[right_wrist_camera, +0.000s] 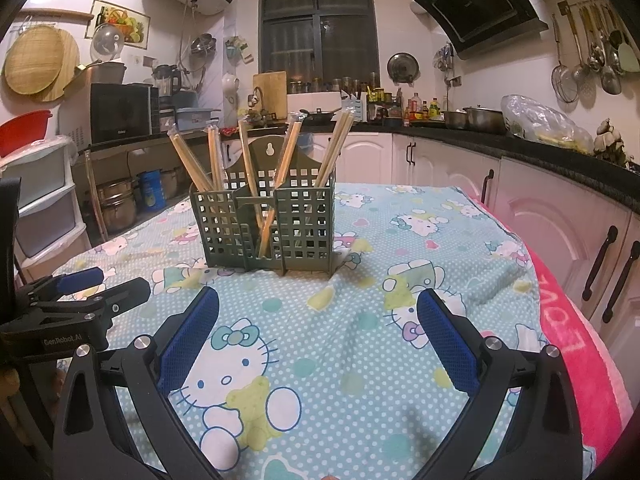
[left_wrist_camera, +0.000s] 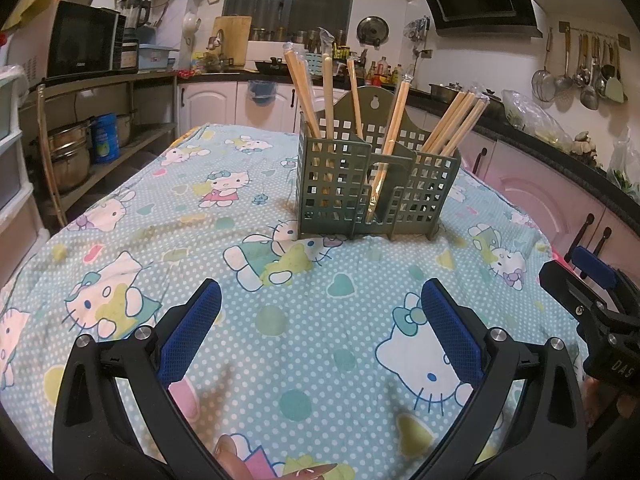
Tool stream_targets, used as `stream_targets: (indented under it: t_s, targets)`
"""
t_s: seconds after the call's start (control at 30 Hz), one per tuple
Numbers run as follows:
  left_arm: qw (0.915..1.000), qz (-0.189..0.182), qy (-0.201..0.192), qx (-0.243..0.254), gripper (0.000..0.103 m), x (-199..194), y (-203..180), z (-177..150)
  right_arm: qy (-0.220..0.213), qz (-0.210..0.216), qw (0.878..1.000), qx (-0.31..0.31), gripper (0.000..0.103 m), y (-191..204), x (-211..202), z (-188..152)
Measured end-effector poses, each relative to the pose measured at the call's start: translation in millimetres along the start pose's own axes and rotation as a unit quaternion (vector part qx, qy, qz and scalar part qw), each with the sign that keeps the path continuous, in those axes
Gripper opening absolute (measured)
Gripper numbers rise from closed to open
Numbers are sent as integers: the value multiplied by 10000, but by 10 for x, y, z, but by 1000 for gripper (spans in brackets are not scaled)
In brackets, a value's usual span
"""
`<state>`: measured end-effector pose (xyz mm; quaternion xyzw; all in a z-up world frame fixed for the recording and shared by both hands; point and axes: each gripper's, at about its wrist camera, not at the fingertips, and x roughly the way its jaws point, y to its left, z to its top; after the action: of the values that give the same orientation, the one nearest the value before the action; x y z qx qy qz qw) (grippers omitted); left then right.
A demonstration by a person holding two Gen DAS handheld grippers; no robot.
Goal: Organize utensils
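Note:
A dark green perforated utensil holder (left_wrist_camera: 372, 184) stands upright on the Hello Kitty tablecloth (left_wrist_camera: 248, 312); it also shows in the right wrist view (right_wrist_camera: 268, 224). Several wrapped wooden chopstick pairs (left_wrist_camera: 456, 124) stand tilted in its compartments, also in the right wrist view (right_wrist_camera: 336, 144). My left gripper (left_wrist_camera: 320, 300) is open and empty, held low over the cloth, well short of the holder. My right gripper (right_wrist_camera: 318, 308) is open and empty, also short of the holder. Each gripper shows at the edge of the other's view: the right gripper (left_wrist_camera: 576, 276) and the left gripper (right_wrist_camera: 100, 284).
The table's right edge carries a pink towel (right_wrist_camera: 576, 332), with white cabinets (right_wrist_camera: 560, 232) close beyond. A shelf with pots (left_wrist_camera: 72, 152) and plastic drawers (right_wrist_camera: 44, 208) stand to the left. Kitchen counters run behind the table.

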<state>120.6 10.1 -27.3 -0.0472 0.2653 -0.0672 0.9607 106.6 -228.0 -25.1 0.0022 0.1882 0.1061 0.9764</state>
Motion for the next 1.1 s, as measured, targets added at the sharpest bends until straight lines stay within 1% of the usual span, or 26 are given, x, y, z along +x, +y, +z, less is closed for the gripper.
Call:
stream_targets:
  t_s: [0.73,0.87,0.97,1.1]
  targets:
    - [10000,-43,35,-10,92,10,-22,-1,5,-7,10000,-3,97,-8,5,-2]
    - [9998,-106,107,-130,92,32,14,3,10,-4,10000,-7,97,-7,7,-2]
    - [9996,-32,201,-182,92,67,22,1,40,-14,10000,-12,97,-23,13,-9]
    - [9992,-84,289,-277,92,83,72,12,119,-65,9999,50,97,-74,37,-3]
